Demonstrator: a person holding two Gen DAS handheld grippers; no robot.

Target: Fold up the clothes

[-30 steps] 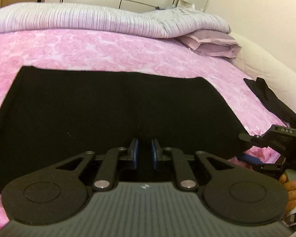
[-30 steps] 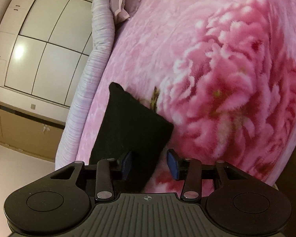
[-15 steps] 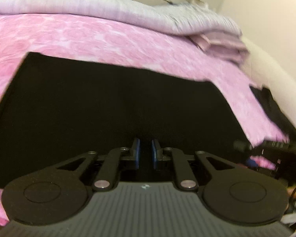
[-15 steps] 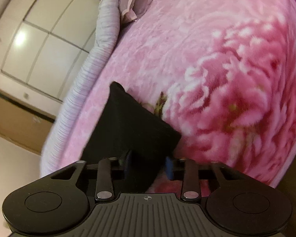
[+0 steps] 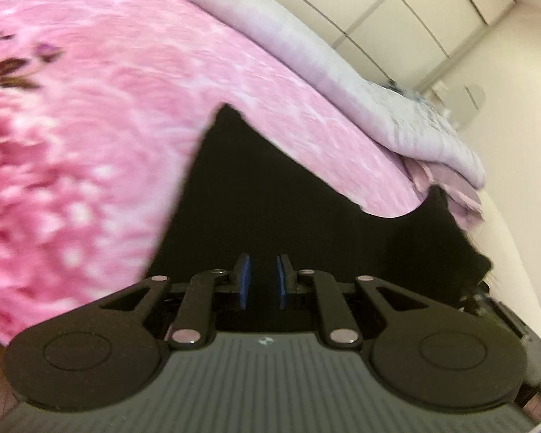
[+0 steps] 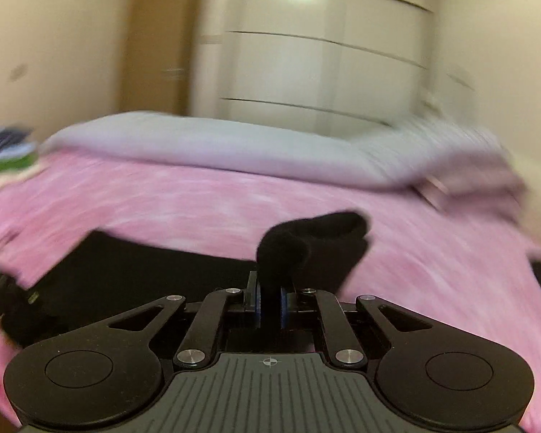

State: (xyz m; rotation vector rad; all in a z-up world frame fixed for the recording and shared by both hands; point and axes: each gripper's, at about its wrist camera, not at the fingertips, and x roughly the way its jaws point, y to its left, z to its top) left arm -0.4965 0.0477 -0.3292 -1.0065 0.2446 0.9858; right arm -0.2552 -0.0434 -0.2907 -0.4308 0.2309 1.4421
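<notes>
A black garment [image 5: 270, 198] lies spread on the pink flowered blanket [image 5: 90, 126]. My left gripper [image 5: 261, 281] sits at its near edge, the jaws narrow with black cloth between the blue pads. In the right wrist view the same garment [image 6: 126, 270] stretches to the left, and its corner [image 6: 313, 238] stands up in a bunch. My right gripper [image 6: 269, 303] is closing, its pads pressed on that bunched corner and holding it above the blanket [image 6: 198, 198]. Both views are blurred by motion.
A folded grey duvet [image 6: 216, 144] and pillows [image 5: 461, 195] lie along the far side of the bed. A white wardrobe [image 6: 324, 54] and a wooden door [image 6: 155, 43] stand behind. A small stack of coloured clothes [image 6: 7, 151] sits at the far left.
The right gripper closed on the garment's corner, rolled upright and raised it off the blanket. The left view tilted and shifted sideways; the garment's right end now rises.
</notes>
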